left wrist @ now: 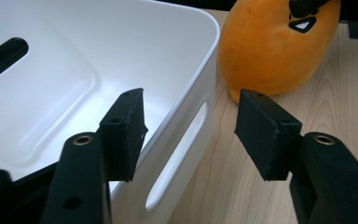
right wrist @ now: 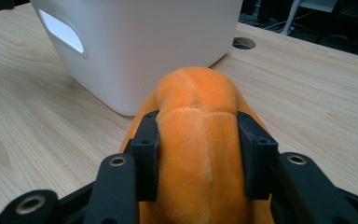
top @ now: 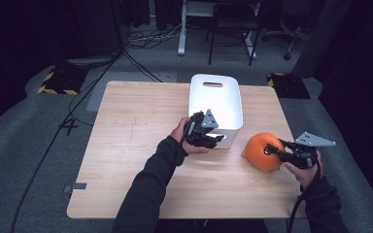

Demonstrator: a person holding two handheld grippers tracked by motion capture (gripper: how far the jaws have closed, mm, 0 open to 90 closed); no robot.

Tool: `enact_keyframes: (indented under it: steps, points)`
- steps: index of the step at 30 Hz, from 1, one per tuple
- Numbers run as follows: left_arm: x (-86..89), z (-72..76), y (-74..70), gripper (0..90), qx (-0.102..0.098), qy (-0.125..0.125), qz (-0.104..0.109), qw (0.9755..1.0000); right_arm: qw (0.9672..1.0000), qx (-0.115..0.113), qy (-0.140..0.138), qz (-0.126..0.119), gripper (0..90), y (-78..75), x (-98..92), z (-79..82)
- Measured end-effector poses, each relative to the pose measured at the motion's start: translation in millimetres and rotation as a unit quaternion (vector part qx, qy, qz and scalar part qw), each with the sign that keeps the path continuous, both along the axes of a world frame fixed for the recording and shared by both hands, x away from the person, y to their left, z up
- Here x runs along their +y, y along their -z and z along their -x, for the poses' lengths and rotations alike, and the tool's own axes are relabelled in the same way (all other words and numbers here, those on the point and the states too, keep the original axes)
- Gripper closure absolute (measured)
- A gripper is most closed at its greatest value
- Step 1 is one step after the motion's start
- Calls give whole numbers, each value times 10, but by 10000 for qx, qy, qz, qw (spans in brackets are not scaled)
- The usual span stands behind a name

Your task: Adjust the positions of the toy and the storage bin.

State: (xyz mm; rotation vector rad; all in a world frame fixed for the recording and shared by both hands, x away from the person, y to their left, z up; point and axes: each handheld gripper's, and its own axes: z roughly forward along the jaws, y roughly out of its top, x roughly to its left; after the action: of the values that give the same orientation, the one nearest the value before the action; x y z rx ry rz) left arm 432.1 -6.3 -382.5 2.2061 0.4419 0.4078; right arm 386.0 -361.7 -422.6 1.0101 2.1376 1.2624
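A white plastic bin [top: 216, 80] with handle slots stands at the far middle of the wooden table [top: 136, 121]. My left gripper [top: 217, 139] is at the bin's near rim. In the left gripper view the left gripper [left wrist: 189, 126] stands open, one jaw inside the bin [left wrist: 74, 84] and one outside, astride its wall without touching it. An orange plush toy [top: 258, 151] sits on the table right of the bin. My right gripper [top: 272, 149] is shut on it. In the right gripper view both pads of the right gripper [right wrist: 198, 123] press into the plush toy [right wrist: 200, 93].
The bin's side [right wrist: 144, 46] is close behind the plush toy. A round cable hole [right wrist: 244, 43] sits in the tabletop beyond it. Bare wood lies to the left and front of the table. Cables [top: 68, 116], a desk and chair legs are on the floor behind.
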Motion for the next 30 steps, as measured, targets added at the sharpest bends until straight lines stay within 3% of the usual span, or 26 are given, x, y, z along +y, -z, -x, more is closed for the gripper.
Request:
enact_keyframes:
  steps: [4,8,9,10,11,13,15,20,23,25,27,30]
  points:
    - [13,-28,-9,512,28,-17,3,10000,10000,-10,-13,-4,578,2,15,4]
    - [38,-82,-32,628,65,-9,-19,10000,10000,-52,-50,62,575,4,18,6]
    - [34,-94,-38,636,100,22,-79,9999,10000,-46,-41,22,574,7,24,5]
    - [-9,-138,-30,603,134,40,-370,9992,9999,-52,-90,22,573,9,21,1]
    - [-9,-138,-30,580,134,40,-370,9992,9999,-52,-90,22,573,9,21,1]
    - [-54,-167,5,606,139,66,-651,9978,9999,-61,-97,42,574,8,21,1]
    - [-51,-182,14,652,244,136,-586,9979,9999,-44,-102,35,574,6,28,8]
    - [-70,-144,-1,716,259,267,-593,9975,9999,-33,-102,11,574,12,10,5]
    - [-93,-35,-16,776,216,491,-591,9968,9999,-61,-106,23,576,13,4,9]
    - [-97,15,-28,800,185,510,-665,9963,9999,-53,-106,18,575,13,5,7]
    - [-87,69,-35,807,116,542,-609,9966,9999,-52,-105,20,575,13,7,8]
    - [-24,150,-46,825,169,661,-556,9961,9999,-52,-102,19,575,13,11,10]
